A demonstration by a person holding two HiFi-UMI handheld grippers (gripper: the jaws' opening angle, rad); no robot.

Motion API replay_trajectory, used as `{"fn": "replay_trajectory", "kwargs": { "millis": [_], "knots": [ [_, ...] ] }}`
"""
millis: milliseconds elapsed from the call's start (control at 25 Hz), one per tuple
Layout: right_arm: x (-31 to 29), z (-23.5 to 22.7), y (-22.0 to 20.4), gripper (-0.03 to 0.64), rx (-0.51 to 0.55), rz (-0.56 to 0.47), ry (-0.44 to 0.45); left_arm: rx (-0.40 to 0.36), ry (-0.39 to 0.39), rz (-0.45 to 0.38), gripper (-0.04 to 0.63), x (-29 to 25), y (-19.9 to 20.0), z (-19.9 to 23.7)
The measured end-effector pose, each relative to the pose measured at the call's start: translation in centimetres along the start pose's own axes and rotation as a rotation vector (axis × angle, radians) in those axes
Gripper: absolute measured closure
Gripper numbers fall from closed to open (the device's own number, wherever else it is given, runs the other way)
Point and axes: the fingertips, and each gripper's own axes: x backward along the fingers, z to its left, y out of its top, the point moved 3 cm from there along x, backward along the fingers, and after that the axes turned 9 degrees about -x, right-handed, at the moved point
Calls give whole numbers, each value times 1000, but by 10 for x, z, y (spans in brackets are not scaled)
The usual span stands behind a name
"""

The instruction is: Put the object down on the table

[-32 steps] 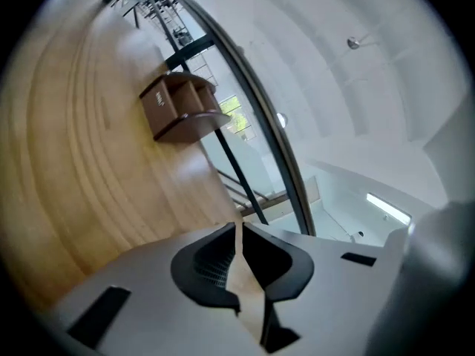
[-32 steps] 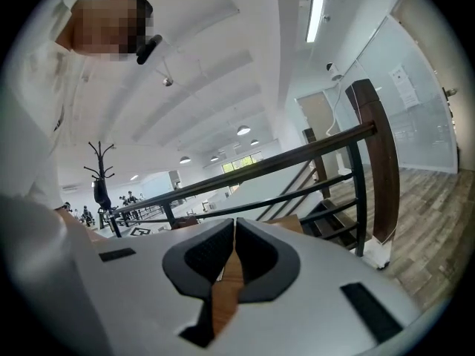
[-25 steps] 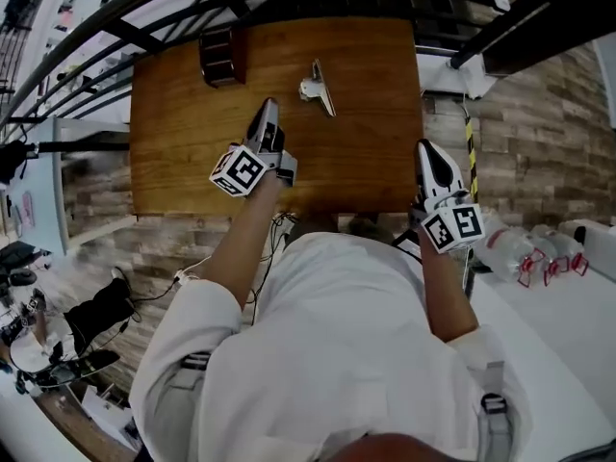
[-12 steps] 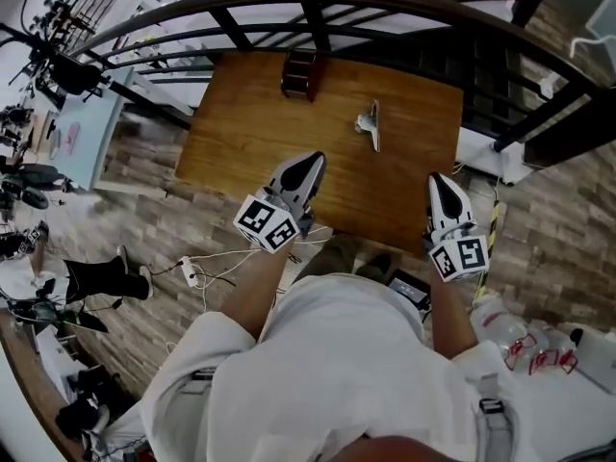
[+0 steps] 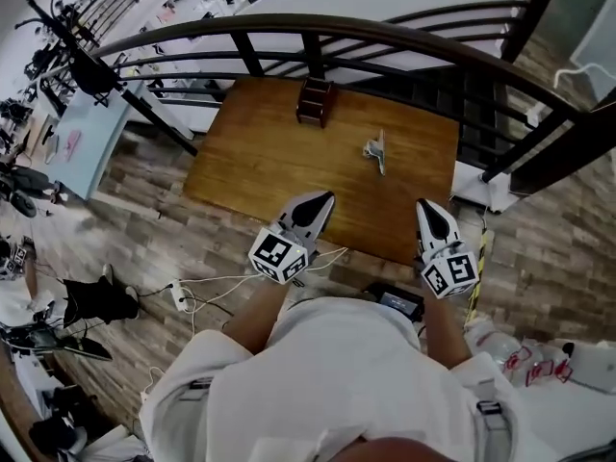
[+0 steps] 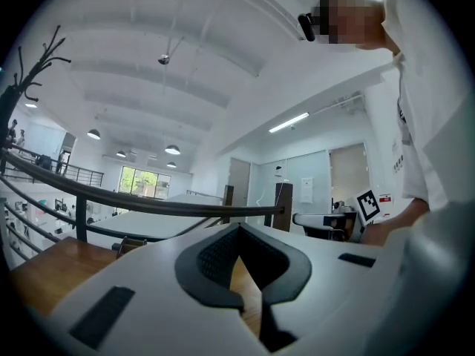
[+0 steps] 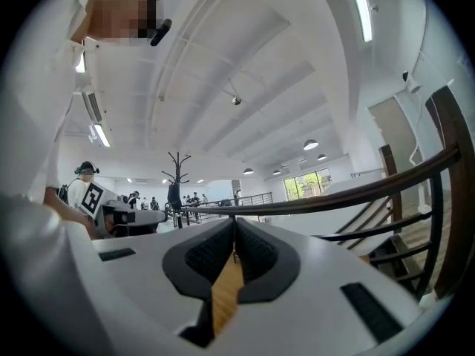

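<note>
A small silvery metal clip (image 5: 375, 150) lies on the wooden table (image 5: 260, 152), right of its middle, with nothing touching it. My left gripper (image 5: 324, 199) hovers over the table's near edge, jaws shut and empty. My right gripper (image 5: 427, 206) is held near the near right corner, also shut and empty. Both are well short of the clip. In the left gripper view the left gripper (image 6: 237, 229) has its pads meeting at the tip, with only table wood behind. The right gripper (image 7: 234, 233) in its own view is pressed shut too, with nothing between the pads.
A small dark wooden rack (image 5: 312, 101) stands at the table's far edge. A dark curved railing (image 5: 289, 32) runs behind the table. Cables (image 5: 192, 292) and a black box (image 5: 395, 302) lie on the floor by my feet. Plastic bottles (image 5: 525, 362) lie at lower right.
The person has stepped back from the table, so it sits farther away. Both grippers have drawn back from over the tabletop to its near edge. The clip stays where it lay.
</note>
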Motion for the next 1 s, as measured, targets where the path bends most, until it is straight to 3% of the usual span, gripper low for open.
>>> {"fn": "replay_trajectory", "kwargs": {
  "millis": [200,400,560,760,1000],
  "knots": [
    [2,52,-12,591,14,-12,-97,-31,-31,9,581,54,-7,21],
    [17,115,-45,591,-5,24,-163,74,-65,14,581,126,-30,29],
    [41,149,-71,591,-6,97,-191,107,-44,46,581,168,-57,22],
    [55,175,-80,591,28,146,-173,146,-6,48,581,184,-70,18],
    [79,185,-91,591,19,144,-148,102,34,76,581,202,-63,-13]
  ]
}}
